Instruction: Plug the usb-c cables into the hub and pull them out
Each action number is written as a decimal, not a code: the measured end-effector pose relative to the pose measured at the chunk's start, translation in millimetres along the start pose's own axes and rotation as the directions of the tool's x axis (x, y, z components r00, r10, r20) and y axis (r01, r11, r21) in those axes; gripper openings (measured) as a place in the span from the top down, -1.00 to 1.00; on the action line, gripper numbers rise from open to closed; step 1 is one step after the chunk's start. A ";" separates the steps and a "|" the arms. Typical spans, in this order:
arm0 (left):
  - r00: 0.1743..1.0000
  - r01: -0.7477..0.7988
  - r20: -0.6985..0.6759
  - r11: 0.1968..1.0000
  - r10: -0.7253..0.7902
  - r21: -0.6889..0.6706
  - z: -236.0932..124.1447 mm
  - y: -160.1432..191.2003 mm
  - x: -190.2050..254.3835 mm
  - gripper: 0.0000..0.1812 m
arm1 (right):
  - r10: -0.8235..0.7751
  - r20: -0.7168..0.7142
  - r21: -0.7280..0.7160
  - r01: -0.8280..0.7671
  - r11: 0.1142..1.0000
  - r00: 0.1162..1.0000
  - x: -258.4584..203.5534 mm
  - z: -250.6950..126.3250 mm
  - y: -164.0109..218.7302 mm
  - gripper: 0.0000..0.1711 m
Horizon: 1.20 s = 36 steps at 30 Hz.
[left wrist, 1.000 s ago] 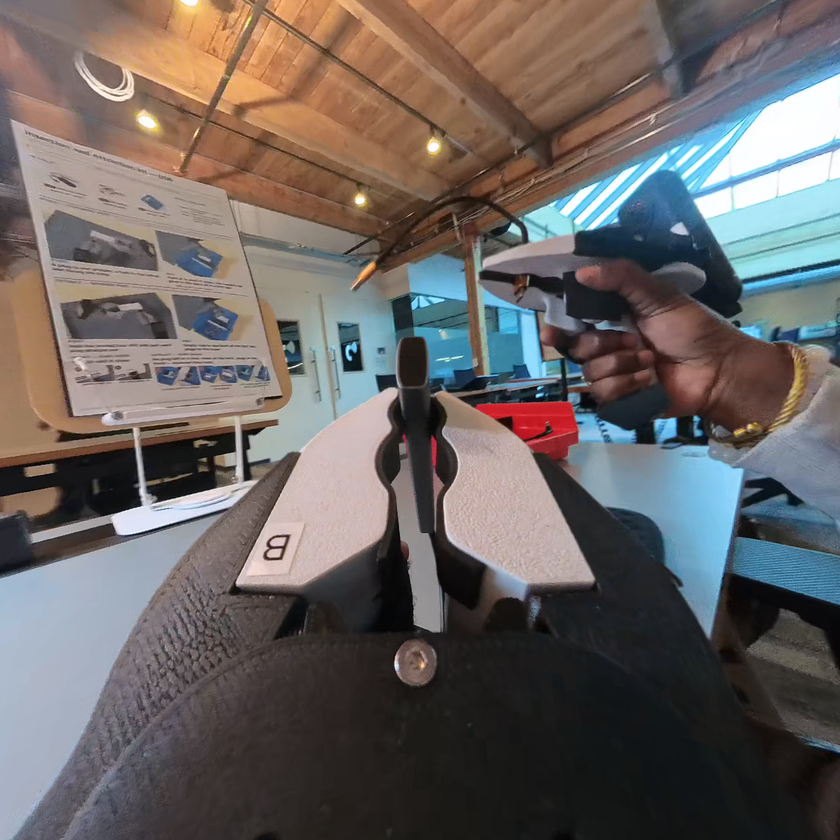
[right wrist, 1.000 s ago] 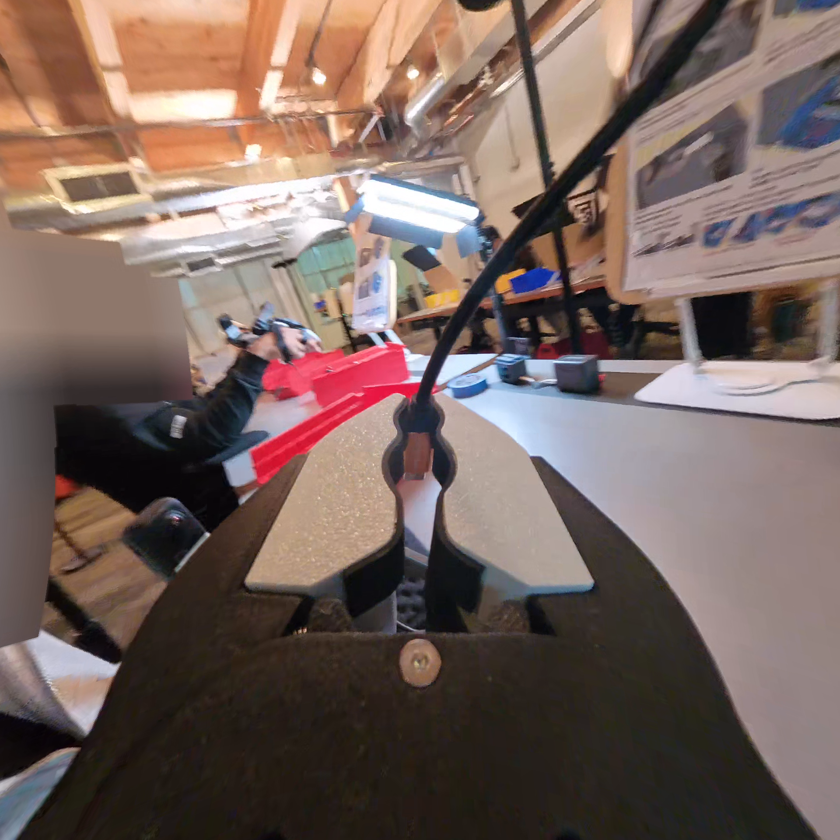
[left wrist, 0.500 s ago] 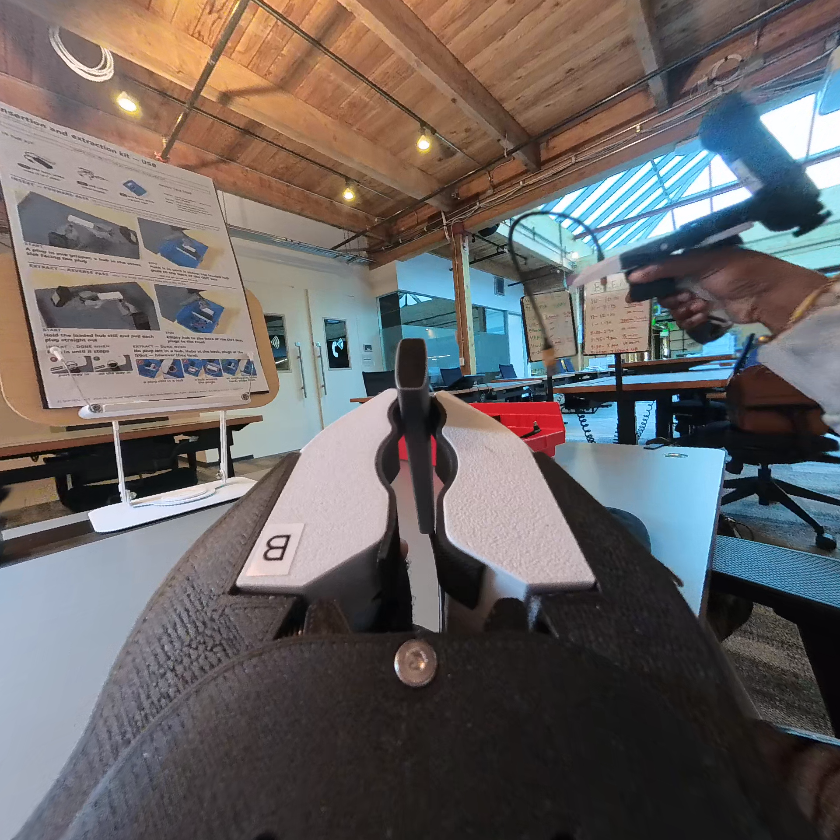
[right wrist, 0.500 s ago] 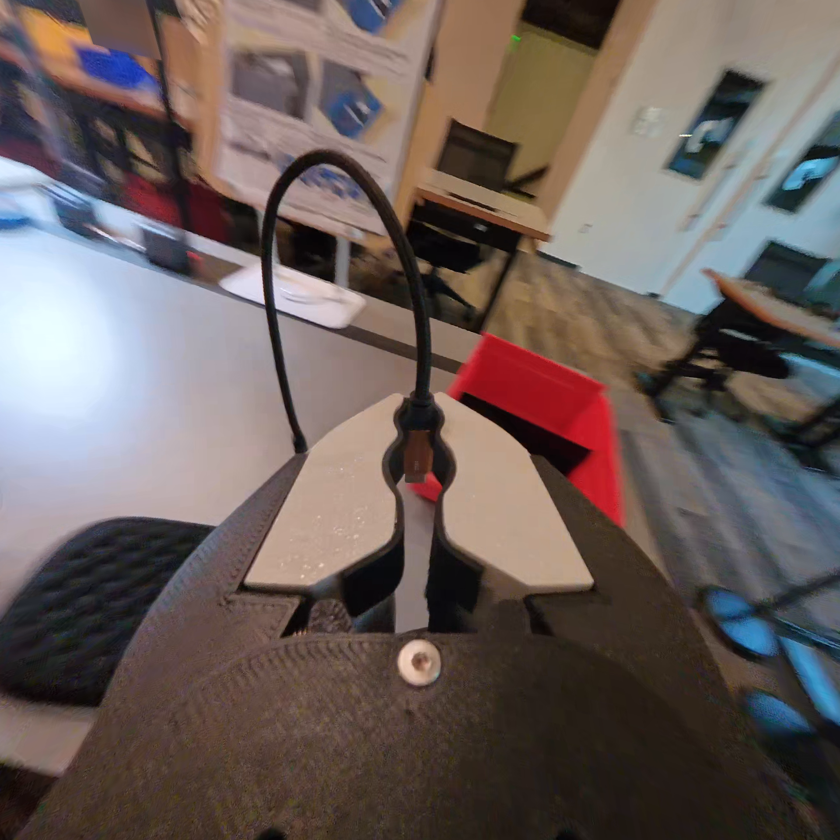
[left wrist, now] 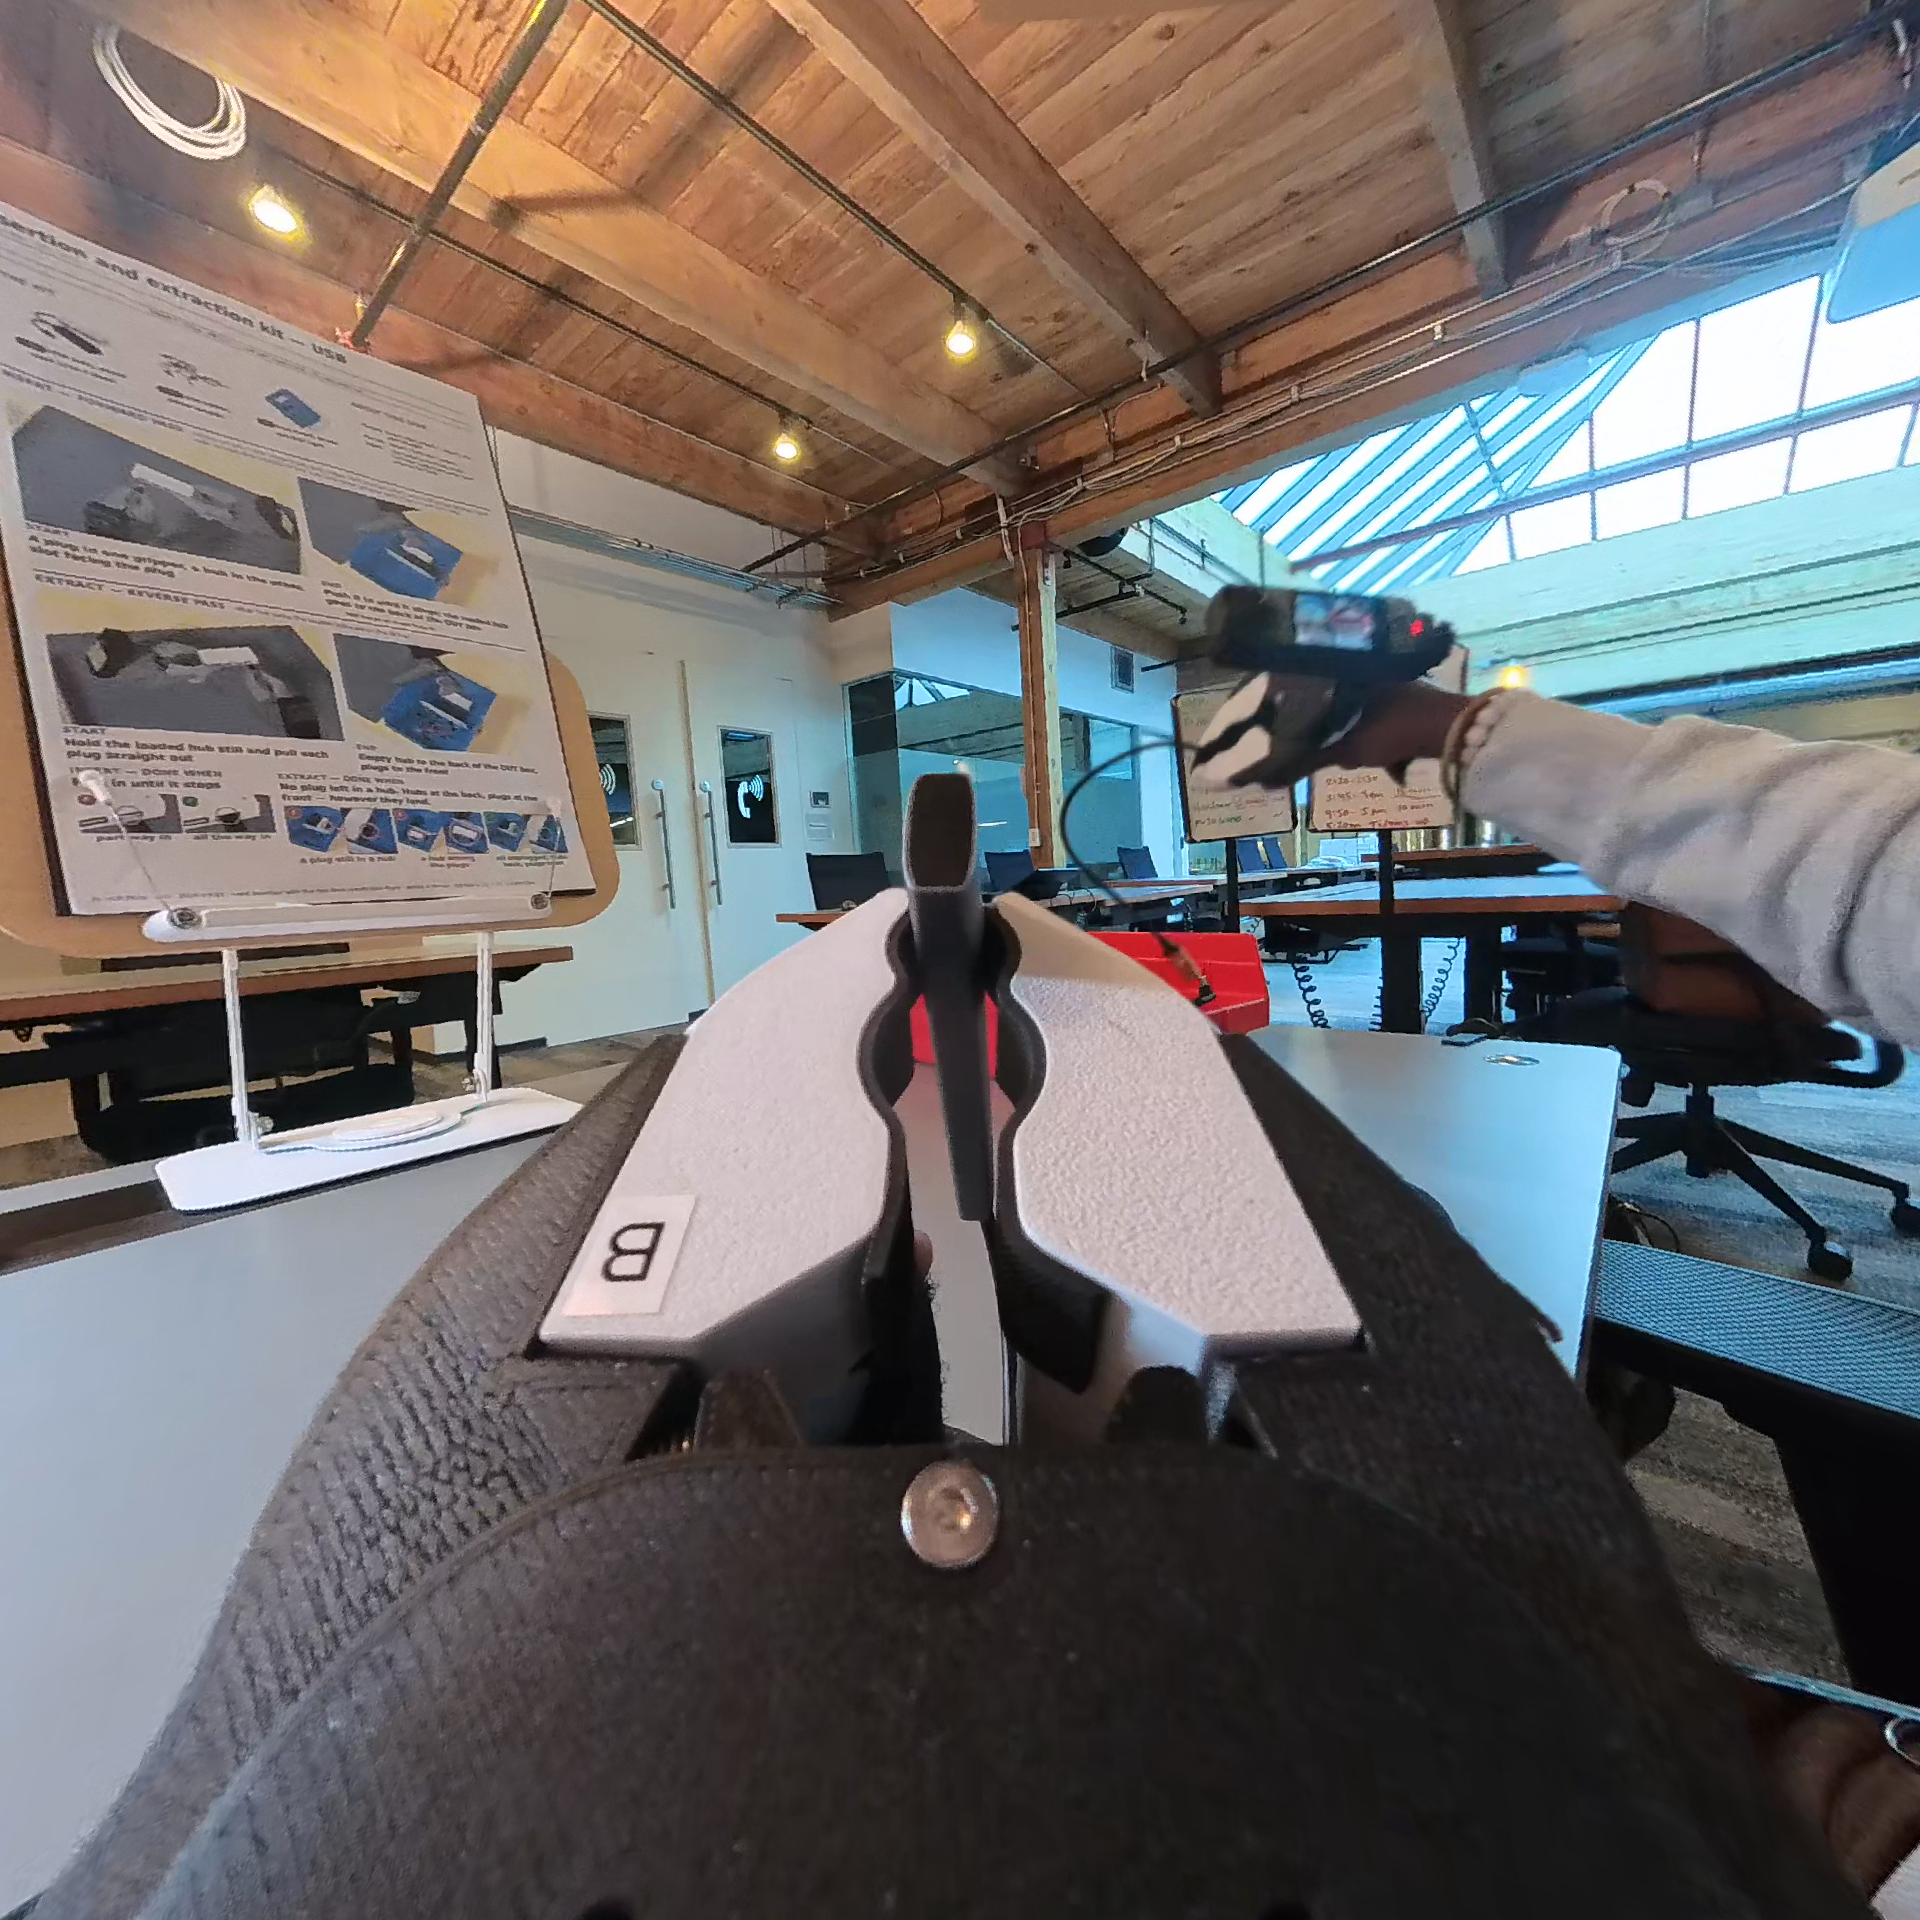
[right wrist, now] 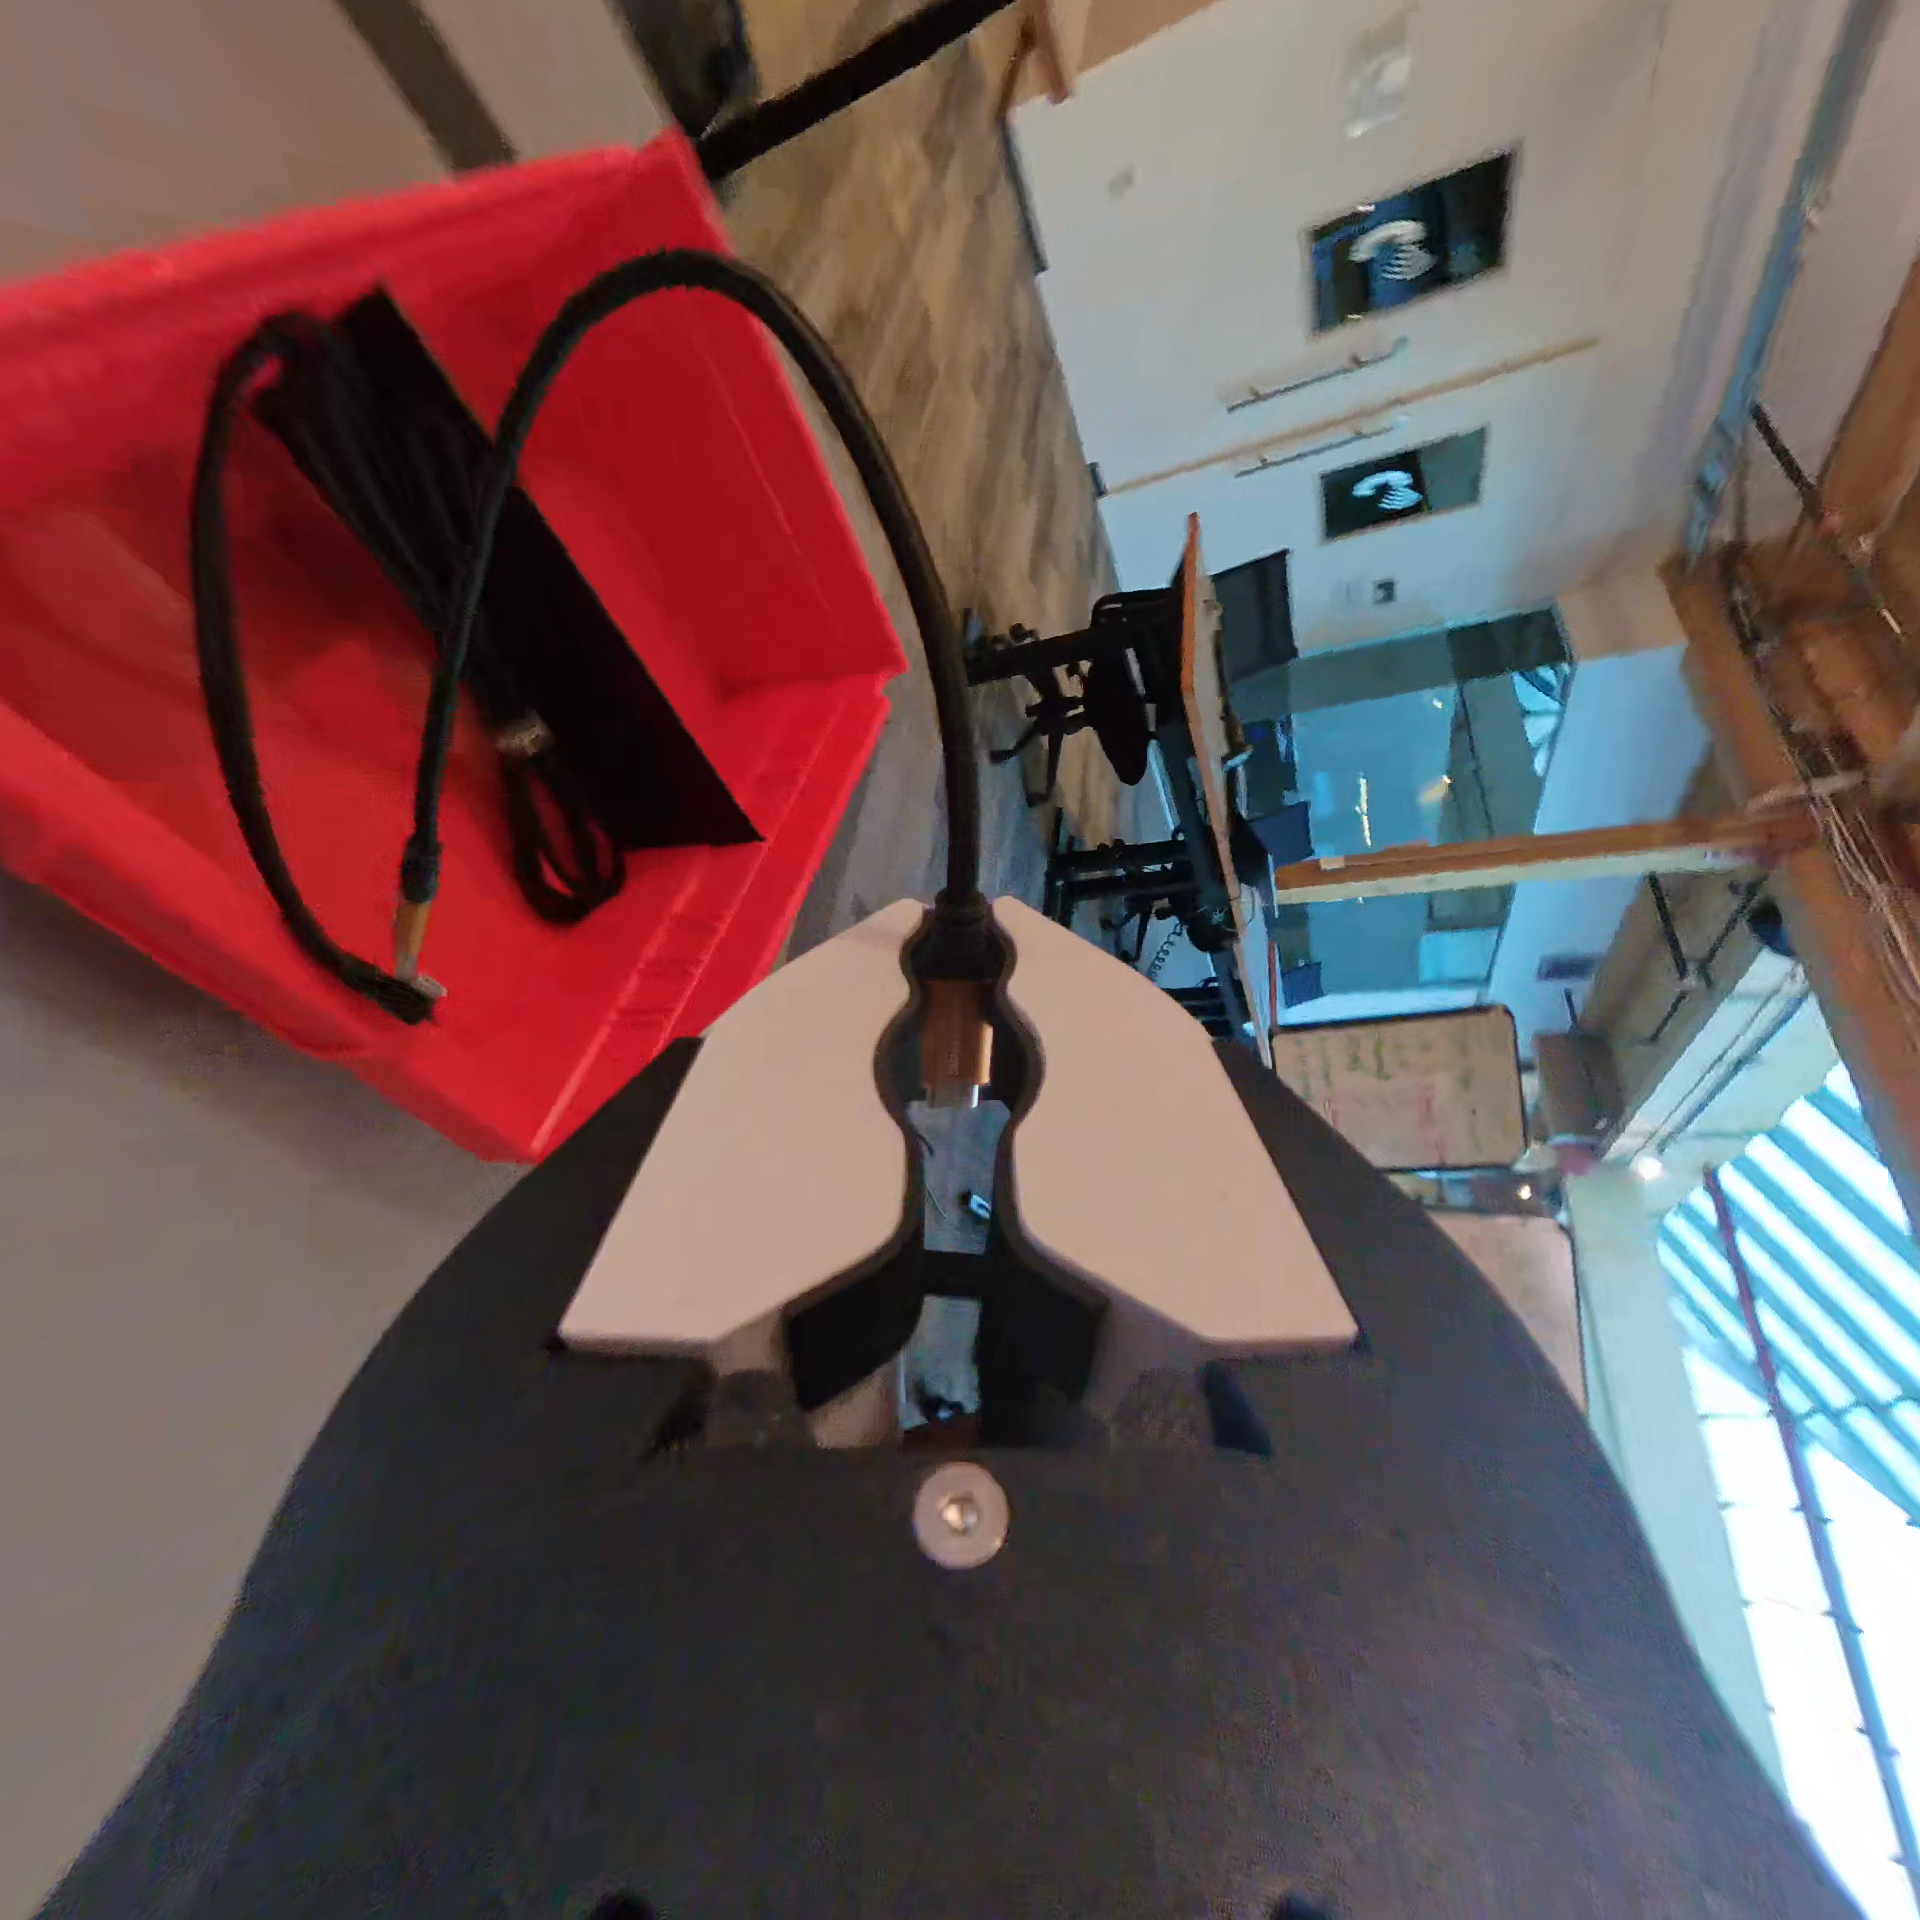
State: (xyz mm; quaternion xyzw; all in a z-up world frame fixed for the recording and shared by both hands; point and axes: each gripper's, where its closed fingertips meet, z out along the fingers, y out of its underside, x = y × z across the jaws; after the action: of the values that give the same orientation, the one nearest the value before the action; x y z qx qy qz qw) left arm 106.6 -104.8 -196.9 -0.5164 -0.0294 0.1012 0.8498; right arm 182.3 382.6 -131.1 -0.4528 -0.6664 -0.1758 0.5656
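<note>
Presently the right gripper (right wrist: 958,997), fingers clamped on a cable (right wrist: 831,353), hangs over the red bin (right wrist: 727,520), well apart from the hub (left wrist: 943,935) pinched upright in the left gripper (left wrist: 948,971).

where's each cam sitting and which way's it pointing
Left wrist view: on the left hand-held gripper, level across the grey table; its fingers clamp the dark hub; the person's sleeve shows.
Right wrist view: on the right hand-held gripper, rolled sideways, pinching the usb-c cable.
Shared: red bin, cable, right hand-held gripper.
</note>
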 end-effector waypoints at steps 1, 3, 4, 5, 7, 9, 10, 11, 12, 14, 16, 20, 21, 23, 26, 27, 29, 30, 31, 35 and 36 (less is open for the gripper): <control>1.000 0.003 0.000 1.000 -0.003 0.003 -0.3 -0.4 -0.3 0.88 | -0.047 0.033 -0.017 0.047 0.999 0.998 -7.8 9.8 -0.3 0.92; 1.000 0.010 0.001 1.000 -0.010 0.007 -0.7 -0.9 -1.0 0.88 | -0.121 0.037 -0.041 0.122 0.992 0.992 -15.9 28.9 -2.1 0.92; 1.000 0.013 0.001 1.000 -0.013 0.008 -0.9 -1.0 -1.2 0.88 | -0.153 0.049 -0.043 0.155 0.987 0.987 -22.6 37.8 -3.7 0.92; 1.000 0.015 0.001 1.000 -0.015 0.008 -0.9 -1.1 -1.3 0.88 | -0.183 0.076 -0.042 0.187 0.982 0.980 -32.0 46.4 -4.7 0.92; 1.000 0.017 0.000 1.000 -0.017 0.009 -1.0 -1.1 -1.3 0.88 | -0.176 0.170 -0.033 0.184 0.982 0.970 -58.1 62.4 -5.2 0.92; 1.000 0.020 -0.002 1.000 -0.020 0.011 -1.2 -1.2 -1.4 0.88 | -0.069 0.316 -0.065 0.094 0.993 0.946 -89.2 74.3 0.3 0.91; 1.000 0.022 -0.002 1.000 -0.022 0.011 -1.2 -1.2 -1.4 0.88 | 0.009 0.382 -0.102 0.033 0.994 0.924 -102.4 78.4 4.0 0.91; 1.000 0.024 -0.003 1.000 -0.023 0.011 -1.3 -1.2 -1.5 0.88 | 0.084 0.435 -0.131 -0.029 0.991 0.897 -113.2 81.7 6.2 0.91; 1.000 0.025 -0.003 1.000 -0.025 0.012 -1.3 -1.3 -1.5 0.88 | 0.151 0.477 -0.157 -0.085 0.984 0.866 -121.3 84.2 7.8 0.91; 1.000 0.028 -0.003 0.999 -0.028 0.014 -1.5 -1.6 -1.8 0.88 | 0.267 0.514 -0.217 -0.178 0.960 0.815 -128.2 88.5 12.7 0.78; 1.000 0.030 -0.004 0.999 -0.030 0.015 -1.6 -1.7 -1.8 0.88 | 0.360 0.530 -0.272 -0.248 0.930 0.768 -129.1 89.2 16.8 0.56; 1.000 0.031 -0.004 0.999 -0.031 0.014 -1.5 -1.4 -1.8 0.88 | 0.479 0.499 -0.325 -0.357 0.876 0.722 -116.4 88.6 17.7 0.20; 1.000 0.030 -0.004 0.999 -0.030 0.014 -1.5 -1.3 -1.6 0.88 | 0.498 0.474 -0.311 -0.391 0.866 0.726 -109.5 90.3 14.9 0.19; 1.000 0.027 -0.005 1.000 -0.027 0.013 -1.4 -1.1 -1.2 0.88 | 0.547 0.450 -0.260 -0.482 0.837 0.706 -99.4 91.1 0.5 0.32; 1.000 0.025 -0.005 1.000 -0.025 0.010 -1.1 -0.5 -1.1 0.88 | 0.565 0.530 -0.152 -0.584 0.797 0.633 -102.8 86.2 -38.1 0.44; 1.000 0.026 -0.006 1.000 -0.026 0.009 -1.0 -0.4 -1.1 0.88 | 0.572 0.544 -0.147 -0.601 0.786 0.614 -106.4 87.4 -47.0 0.44; 1.000 0.027 -0.005 1.000 -0.027 0.011 -1.1 -0.5 -1.1 0.88 | 0.583 0.599 -0.159 -0.631 0.759 0.549 -118.3 91.9 -65.1 0.31; 1.000 0.028 -0.006 1.000 -0.028 0.012 -1.3 -0.7 -1.2 0.88 | 0.599 0.621 -0.178 -0.653 0.736 0.505 -123.0 96.2 -73.1 0.23; 1.000 0.028 -0.006 1.000 -0.028 0.013 -1.3 -0.6 -1.2 0.88 | 0.628 0.620 -0.193 -0.685 0.703 0.470 -123.0 103.6 -79.0 0.23; 0.999 0.037 -0.009 0.999 -0.037 0.013 -1.3 -0.6 -1.7 0.88 | 0.766 0.530 -0.173 -0.838 0.517 0.363 -95.7 137.8 -94.6 0.52; 0.999 0.042 -0.009 0.999 -0.042 0.014 -1.3 -0.7 -2.0 0.88 | 0.786 0.508 -0.174 -0.852 0.494 0.352 -91.9 145.1 -95.4 0.58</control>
State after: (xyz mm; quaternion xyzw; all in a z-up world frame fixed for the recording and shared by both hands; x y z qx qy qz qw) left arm 105.0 -106.7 -196.8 -0.5101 -0.0356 0.0813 0.8555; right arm 14.8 403.3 -231.8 -0.7180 -0.4857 0.3021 0.3967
